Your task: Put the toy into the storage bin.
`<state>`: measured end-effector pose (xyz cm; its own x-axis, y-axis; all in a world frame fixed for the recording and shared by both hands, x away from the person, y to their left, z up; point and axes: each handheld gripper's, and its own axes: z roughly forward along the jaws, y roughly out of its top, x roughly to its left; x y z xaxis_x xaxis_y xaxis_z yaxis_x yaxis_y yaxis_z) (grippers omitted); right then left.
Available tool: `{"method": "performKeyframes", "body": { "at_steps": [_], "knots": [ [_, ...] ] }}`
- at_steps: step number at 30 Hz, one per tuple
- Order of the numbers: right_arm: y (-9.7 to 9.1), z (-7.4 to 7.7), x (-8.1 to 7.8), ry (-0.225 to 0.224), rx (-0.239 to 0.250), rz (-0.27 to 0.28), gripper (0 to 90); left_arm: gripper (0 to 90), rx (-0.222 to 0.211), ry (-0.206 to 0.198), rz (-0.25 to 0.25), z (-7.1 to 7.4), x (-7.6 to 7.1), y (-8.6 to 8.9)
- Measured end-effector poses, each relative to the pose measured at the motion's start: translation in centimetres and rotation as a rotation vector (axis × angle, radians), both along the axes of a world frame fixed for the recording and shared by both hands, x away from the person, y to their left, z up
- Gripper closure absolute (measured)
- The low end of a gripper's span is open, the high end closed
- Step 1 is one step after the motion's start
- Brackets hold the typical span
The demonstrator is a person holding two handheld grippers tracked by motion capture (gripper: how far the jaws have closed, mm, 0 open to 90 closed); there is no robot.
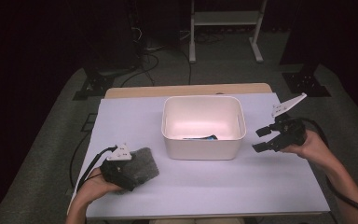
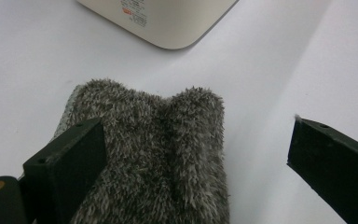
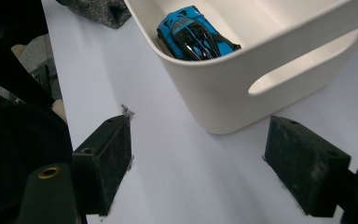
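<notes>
left claw [image 1: 129, 173] low on worktop [image 1: 214, 182] w/ jaws spread wide, fuzzy grey cloth [image 1: 142, 165] lying flat betw. them, one jaw over its edge, no squeeze visible. right claw [image 1: 265, 139] also gaping, nothing betw. jaws, hovering just beside right end of white bin [image 1: 203, 149], pointing at it. blue toy car [image 3: 193, 35] inside bin against near wall; cloth near bin's left front corner, not touching.
</notes>
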<state>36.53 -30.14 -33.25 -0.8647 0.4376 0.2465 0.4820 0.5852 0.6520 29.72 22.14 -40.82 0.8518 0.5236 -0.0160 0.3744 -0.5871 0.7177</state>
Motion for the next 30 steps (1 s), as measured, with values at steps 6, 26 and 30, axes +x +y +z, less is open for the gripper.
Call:
{"method": "performKeyframes", "body": {
  "at_steps": [6,26,30],
  "knots": [
    [-0.6,-1.3,-0.3,0.014,0.01,-0.012,21.2,3.9,0.002,0.001,0.001,0.0,0.0,0.1],
    [-2.8,-5.9,-1.3,0.077,0.07,-0.065,20.9,3.9,0.0,0.005,0.005,-0.1,-0.1,0.1],
    [-3.1,-6.6,-1.5,0.086,0.077,-0.071,20.6,3.9,0.0,0.004,0.005,-0.1,-0.1,0.1]
  ]
}}
